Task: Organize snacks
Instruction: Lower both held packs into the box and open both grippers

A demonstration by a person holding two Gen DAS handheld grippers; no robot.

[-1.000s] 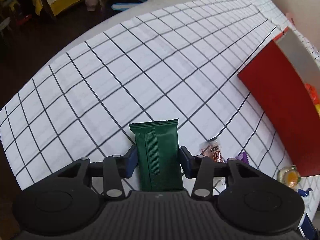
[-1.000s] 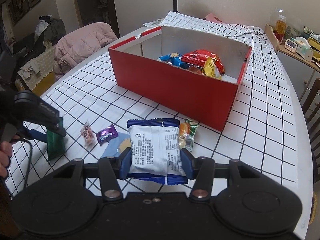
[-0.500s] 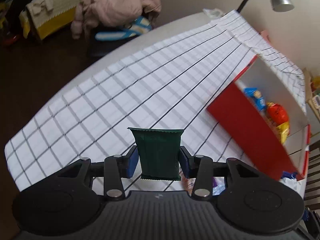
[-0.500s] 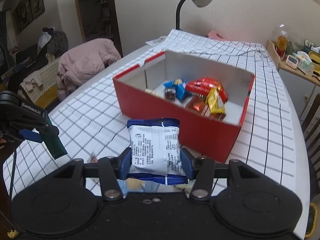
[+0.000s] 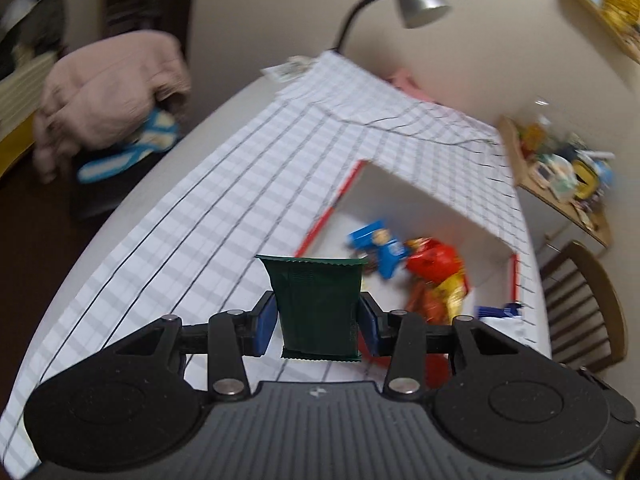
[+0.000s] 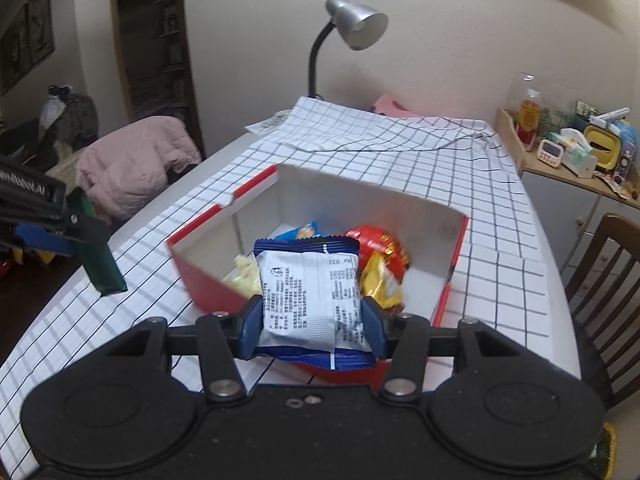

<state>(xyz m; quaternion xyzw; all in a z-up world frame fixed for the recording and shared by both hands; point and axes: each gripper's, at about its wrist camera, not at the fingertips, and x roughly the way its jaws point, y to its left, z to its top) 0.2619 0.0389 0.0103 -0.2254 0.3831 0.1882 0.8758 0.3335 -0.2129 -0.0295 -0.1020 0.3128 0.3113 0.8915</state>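
Right wrist view: the right gripper [image 6: 312,312] pinches one white foil snack packet with blue ends [image 6: 310,298] between its two blue pads, holding it in the air above the near wall of the single red cardboard box with a white inside [image 6: 458,248]. To the left of the box, the left gripper [image 6: 60,228] clamps one dark green foil wrapper bar [image 6: 100,268] clear of the table, its lower end hanging down at a slant.

Left wrist view: the same green bar [image 5: 316,304] stands upright between the left gripper's [image 5: 318,320] two blue pads, which press on both its long edges, with the box [image 5: 420,196] ahead and to the right of it.

Inside the box lie several loose snacks: one blue packet [image 5: 380,246], one red bag [image 6: 378,244], one yellow wrapper [image 6: 378,280] and one pale yellowish pack [image 6: 246,276] against the left wall; an exact count of what lies beneath them cannot be made.

The box rests on one white tablecloth with a black grid [image 6: 360,136]. Behind the box stands one silver desk lamp on a black gooseneck [image 6: 352,24]. Left of the box, off the table, one pink padded jacket [image 6: 136,160] is draped over a seat. Right of the box are one wooden chair [image 6: 604,276] and one cluttered side shelf [image 6: 576,148].
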